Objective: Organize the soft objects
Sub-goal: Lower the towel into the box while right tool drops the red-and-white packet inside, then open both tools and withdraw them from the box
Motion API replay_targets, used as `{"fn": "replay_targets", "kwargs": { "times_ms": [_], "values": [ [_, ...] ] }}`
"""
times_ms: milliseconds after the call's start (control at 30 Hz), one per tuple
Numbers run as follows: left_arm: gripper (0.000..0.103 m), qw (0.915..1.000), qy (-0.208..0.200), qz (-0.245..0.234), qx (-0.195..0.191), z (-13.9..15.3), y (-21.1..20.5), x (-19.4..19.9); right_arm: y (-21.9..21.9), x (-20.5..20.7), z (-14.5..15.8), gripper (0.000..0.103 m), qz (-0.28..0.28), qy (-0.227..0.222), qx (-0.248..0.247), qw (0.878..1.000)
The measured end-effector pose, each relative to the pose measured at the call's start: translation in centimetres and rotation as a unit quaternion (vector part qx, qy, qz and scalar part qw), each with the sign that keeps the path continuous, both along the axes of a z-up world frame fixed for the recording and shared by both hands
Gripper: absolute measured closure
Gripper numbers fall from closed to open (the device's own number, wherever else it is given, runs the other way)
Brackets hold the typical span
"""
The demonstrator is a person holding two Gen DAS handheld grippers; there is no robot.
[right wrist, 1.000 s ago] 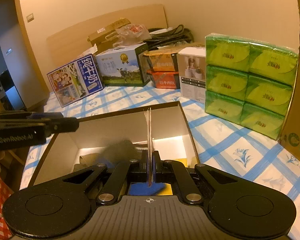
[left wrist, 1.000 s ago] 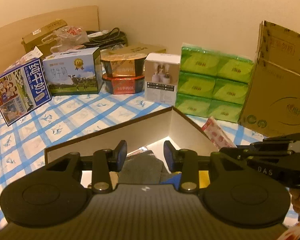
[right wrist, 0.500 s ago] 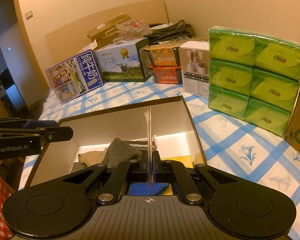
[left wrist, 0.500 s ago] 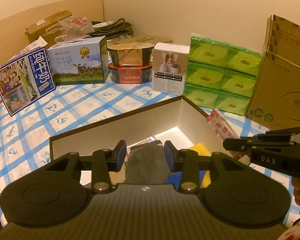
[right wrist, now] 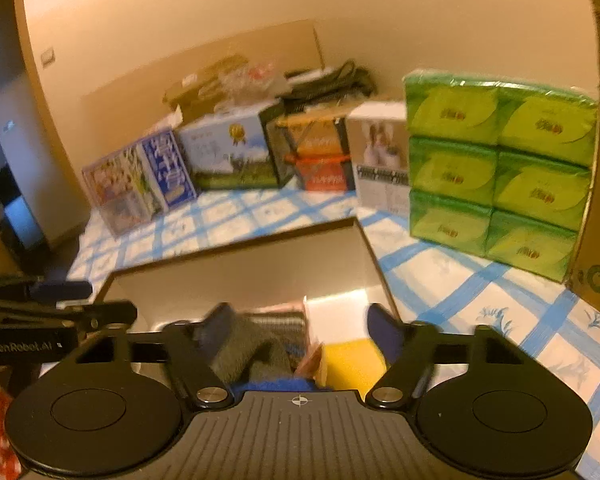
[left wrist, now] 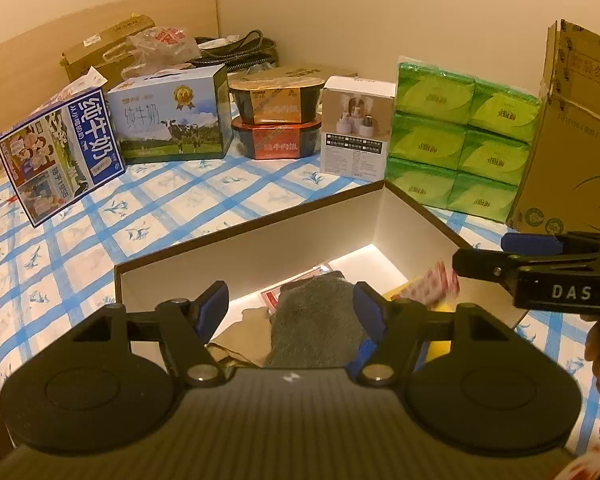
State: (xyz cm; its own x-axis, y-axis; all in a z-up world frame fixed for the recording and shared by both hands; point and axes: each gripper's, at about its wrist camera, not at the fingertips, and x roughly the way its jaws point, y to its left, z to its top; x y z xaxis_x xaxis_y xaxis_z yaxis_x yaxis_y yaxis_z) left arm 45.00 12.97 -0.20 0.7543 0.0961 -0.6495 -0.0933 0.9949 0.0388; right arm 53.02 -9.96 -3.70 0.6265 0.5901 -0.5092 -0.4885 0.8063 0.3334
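An open brown box (left wrist: 260, 236) with a white inside sits on the checked cloth. In it lie a grey sock (left wrist: 320, 320), a tan cloth (left wrist: 244, 344), a yellow item (right wrist: 352, 360) and a blue item (right wrist: 276, 384). My left gripper (left wrist: 290, 304) is open and empty over the box, above the grey sock. My right gripper (right wrist: 300, 322) is open over the box's right part. A flat red-and-white packet (left wrist: 436, 286) is blurred in the air below it, over the box; it shows edge-on in the right wrist view (right wrist: 310, 362).
Along the back stand milk cartons (left wrist: 60, 156) (left wrist: 172, 120), stacked food tubs (left wrist: 276, 120), a white product box (left wrist: 356, 128), green tissue packs (left wrist: 460, 140) and a tall cardboard box (left wrist: 576, 132). Blue-checked cloth (left wrist: 100, 216) covers the surface.
My right gripper opened and let go of the flat packet, which is dropping into the box. My left gripper opened wider and both views moved nearer over the box.
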Motion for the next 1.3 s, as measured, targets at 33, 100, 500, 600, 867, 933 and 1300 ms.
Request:
{"fn": "replay_targets", "kwargs": {
  "times_ms": [33,100,500,600,867,933,1300],
  "values": [
    [0.036,1.0000,0.001,0.001,0.000,0.0,0.0,-0.1,0.0,-0.1,0.0,0.027,0.001,0.002,0.000,1.000],
    [0.036,1.0000,0.003,0.003,-0.001,0.0,0.1,-0.3,-0.2,-0.3,0.1,0.027,0.005,0.007,-0.003,1.000],
    [0.036,0.9997,0.002,0.008,-0.022,0.6,0.5,-3.3,-1.8,-3.7,0.5,0.026,0.007,0.014,-0.003,1.000],
    [0.036,0.9995,-0.003,0.009,-0.029,1.1,0.4,-4.2,-2.2,-4.6,1.0,0.025,0.003,0.014,0.001,1.000],
    [0.036,0.9987,-0.009,0.011,-0.048,2.4,-0.3,-7.6,-3.7,-8.0,1.9,0.025,-0.005,0.015,0.008,1.000],
    [0.036,0.9985,-0.012,0.010,-0.052,2.7,-0.6,-8.6,-4.3,-9.0,2.2,0.025,-0.008,0.017,0.013,1.000],
    [0.036,0.9984,-0.017,0.001,-0.055,3.8,-2.9,-14.7,-7.8,-14.8,3.4,0.024,-0.029,0.028,0.030,0.999]
  ]
}}
